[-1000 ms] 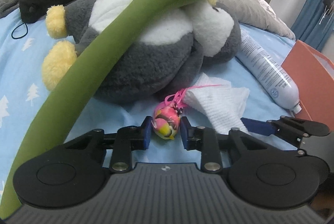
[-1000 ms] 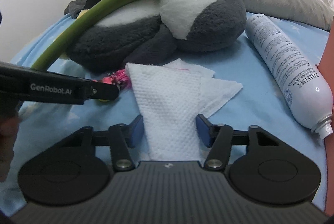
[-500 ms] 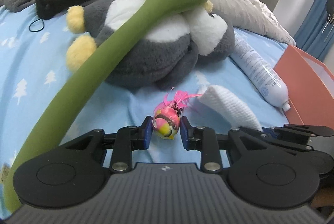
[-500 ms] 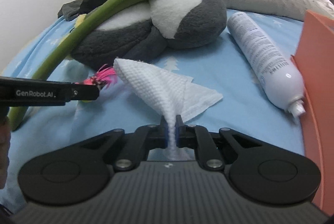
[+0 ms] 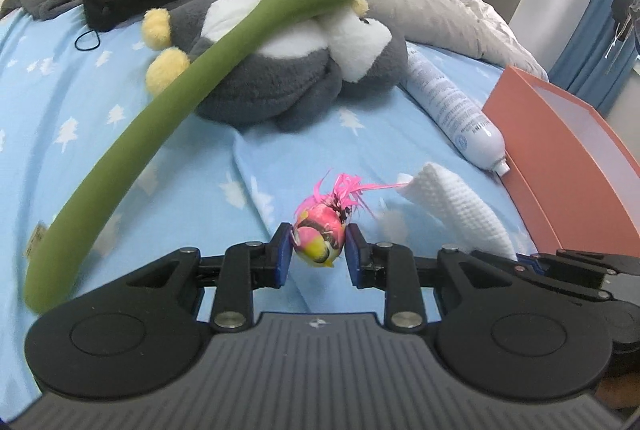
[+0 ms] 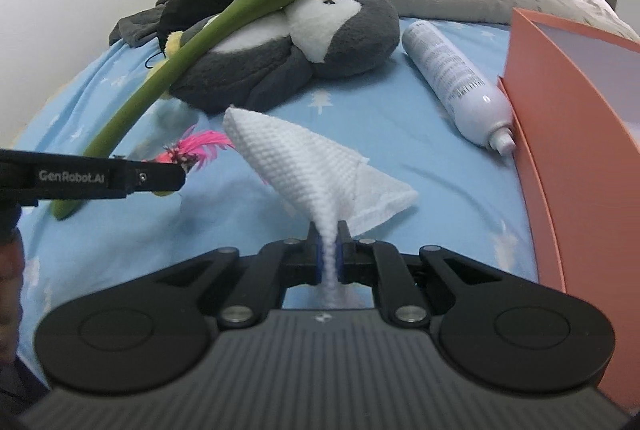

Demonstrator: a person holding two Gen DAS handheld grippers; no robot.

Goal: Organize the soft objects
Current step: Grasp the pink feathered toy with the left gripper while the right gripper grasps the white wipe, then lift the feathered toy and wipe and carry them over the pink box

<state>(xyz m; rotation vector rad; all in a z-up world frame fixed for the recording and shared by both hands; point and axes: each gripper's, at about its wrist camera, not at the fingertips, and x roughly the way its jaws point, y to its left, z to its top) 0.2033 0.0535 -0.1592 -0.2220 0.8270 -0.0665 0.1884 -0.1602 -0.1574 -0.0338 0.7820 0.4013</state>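
While the left gripper (image 5: 317, 254) clamps a pink feathered toy (image 5: 320, 236) between its pads, the right gripper (image 6: 328, 257) pinches a white cloth (image 6: 316, 165), jaws nearly together. Both hang above the blue sheet (image 5: 80, 101), in front of the grey penguin plush (image 6: 304, 53), with the orange box (image 6: 560, 149) to its right.

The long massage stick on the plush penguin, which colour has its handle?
Olive green handle, with grey nubs on its head; clearest in the left wrist view.

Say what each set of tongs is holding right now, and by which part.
Left tongs: the small pink-and-yellow feathered toy, pinched across its round body. Right tongs: the white textured cloth, gripped by a bunched corner, the rest hanging forward.
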